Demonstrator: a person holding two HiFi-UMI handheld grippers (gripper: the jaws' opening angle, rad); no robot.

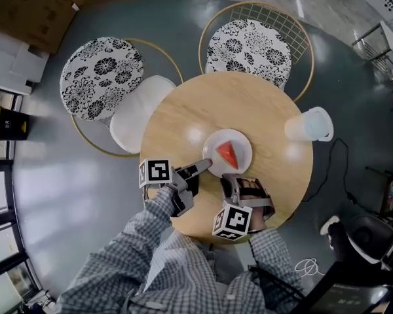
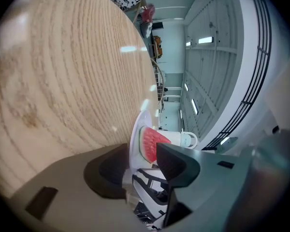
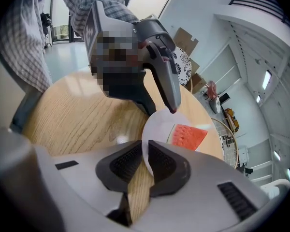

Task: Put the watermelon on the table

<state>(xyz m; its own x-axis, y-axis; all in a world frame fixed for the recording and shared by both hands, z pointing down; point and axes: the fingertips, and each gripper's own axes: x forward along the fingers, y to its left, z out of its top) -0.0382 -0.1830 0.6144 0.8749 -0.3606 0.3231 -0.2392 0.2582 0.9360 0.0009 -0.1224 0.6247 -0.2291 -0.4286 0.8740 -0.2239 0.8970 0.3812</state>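
A red watermelon slice (image 1: 227,152) with a green rind lies on a small white plate (image 1: 241,138) on the round wooden table (image 1: 183,116). My left gripper (image 1: 206,165) reaches the plate's left edge. In the left gripper view the left gripper (image 2: 142,166) is open, with the plate's rim (image 2: 134,141) in the gap and the slice (image 2: 147,145) just beyond. My right gripper (image 1: 238,178) is at the plate's near edge. In the right gripper view the right gripper (image 3: 146,161) is shut on the plate's rim (image 3: 157,125), the slice (image 3: 187,136) lying past it.
A white lidded cup (image 1: 308,124) stands at the table's right edge. Two wire chairs with flowered cushions (image 1: 101,74) (image 1: 247,44) stand behind the table, and a white cushion (image 1: 141,113) leans by the left one. A cable lies on the floor at the right.
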